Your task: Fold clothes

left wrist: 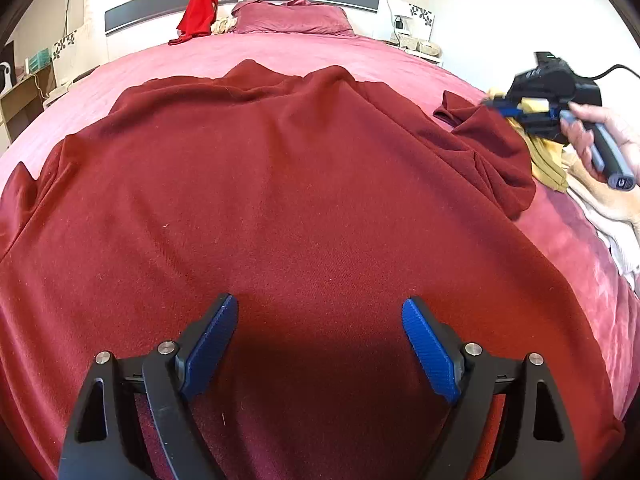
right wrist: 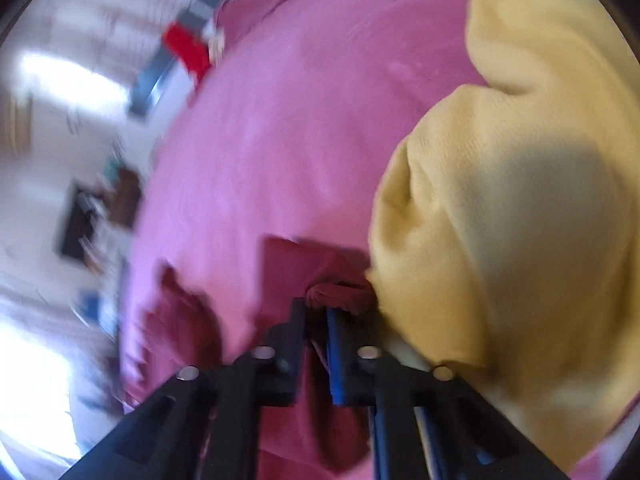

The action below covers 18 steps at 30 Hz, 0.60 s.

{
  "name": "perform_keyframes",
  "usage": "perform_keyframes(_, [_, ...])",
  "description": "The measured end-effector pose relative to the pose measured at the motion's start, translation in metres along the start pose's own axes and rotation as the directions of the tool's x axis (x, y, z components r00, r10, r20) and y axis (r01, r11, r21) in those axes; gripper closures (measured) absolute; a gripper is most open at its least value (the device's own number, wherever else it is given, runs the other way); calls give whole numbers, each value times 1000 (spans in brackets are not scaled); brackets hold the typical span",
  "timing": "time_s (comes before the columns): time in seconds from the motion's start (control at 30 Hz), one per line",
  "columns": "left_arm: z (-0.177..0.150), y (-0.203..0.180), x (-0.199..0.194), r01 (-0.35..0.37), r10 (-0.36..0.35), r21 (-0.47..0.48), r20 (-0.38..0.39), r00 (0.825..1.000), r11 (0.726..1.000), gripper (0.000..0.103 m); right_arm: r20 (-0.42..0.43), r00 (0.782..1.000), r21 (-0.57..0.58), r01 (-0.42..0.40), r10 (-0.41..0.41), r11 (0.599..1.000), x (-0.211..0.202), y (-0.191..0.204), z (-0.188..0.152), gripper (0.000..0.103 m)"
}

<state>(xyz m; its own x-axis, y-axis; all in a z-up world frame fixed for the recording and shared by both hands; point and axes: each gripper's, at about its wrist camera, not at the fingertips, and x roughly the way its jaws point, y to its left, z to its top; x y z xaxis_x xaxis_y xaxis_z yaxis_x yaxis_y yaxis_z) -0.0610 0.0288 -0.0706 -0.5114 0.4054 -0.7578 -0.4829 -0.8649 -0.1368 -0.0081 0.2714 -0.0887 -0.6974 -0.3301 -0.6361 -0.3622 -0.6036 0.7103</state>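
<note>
Meanwhile, right claw [right wrist: 316,312] pinching the maroon garment's [left wrist: 280,200] sleeve [right wrist: 340,292], left claw [left wrist: 320,312] wide: yellow garment [right wrist: 500,220] alongside may snag.

Dark red sweater [left wrist: 280,184], pink bedspread [left wrist: 304,50], yellow garment [right wrist: 520,200]

My left wrist feed was sharp and bright with daylight, though the fisheye bowed the bed [left wrist: 304,52] hard and left black corners. The left gripper [left wrist: 320,344] threw a dark shadow onto the maroon garment [left wrist: 280,200] between its spread jaws. My right wrist feed was smeared with motion blur, worst along the left side, where window glare [right wrist: 36,392] blew out to white. A soft shadow lay across the yellow cloth [right wrist: 552,184].
</note>
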Motion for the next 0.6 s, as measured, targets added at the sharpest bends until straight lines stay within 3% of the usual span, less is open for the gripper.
perform_keyframes(0.07, [0, 1, 0, 7, -7, -5, 1, 1000, 1000, 17, 123, 990, 7, -76, 75, 997, -30, 7, -5, 98])
perform_keyframes(0.13, [-1, 2, -1, 11, -11, -8, 2, 1000, 1000, 17, 257, 962, -55, -82, 94, 995, -76, 19, -14, 98])
perform_keyframes(0.23, [-1, 2, -1, 15, -15, -11, 4, 1000, 1000, 17, 448, 894, -86, 13, 27, 996, -158, 20, -40, 98])
perform_keyframes(0.3, [-1, 2, -1, 14, -14, -10, 4, 1000, 1000, 17, 526, 848, -80, 123, -63, 989, -191, 14, -55, 98])
perform_keyframes(0.43, [-1, 1, -2, 12, -12, -8, 5, 1000, 1000, 17, 503, 786, 23, 403, -359, 915, -196, -32, -64, 95])
perform_keyframes(0.47, [-1, 2, -2, 13, -13, -9, 5, 1000, 1000, 17, 450, 787, 62, 443, -421, 894, -188, -50, -63, 89])
perform_keyframes(0.53, [-1, 2, -2, 15, -15, -12, 6, 1000, 1000, 17, 321, 803, 120, 491, -502, 863, -170, -84, -61, 88])
perform_keyframes(0.6, [-2, 3, -2, 17, -17, -14, 6, 1000, 1000, 17, 300, 806, 138, 493, -510, 859, -172, -81, -69, 87])
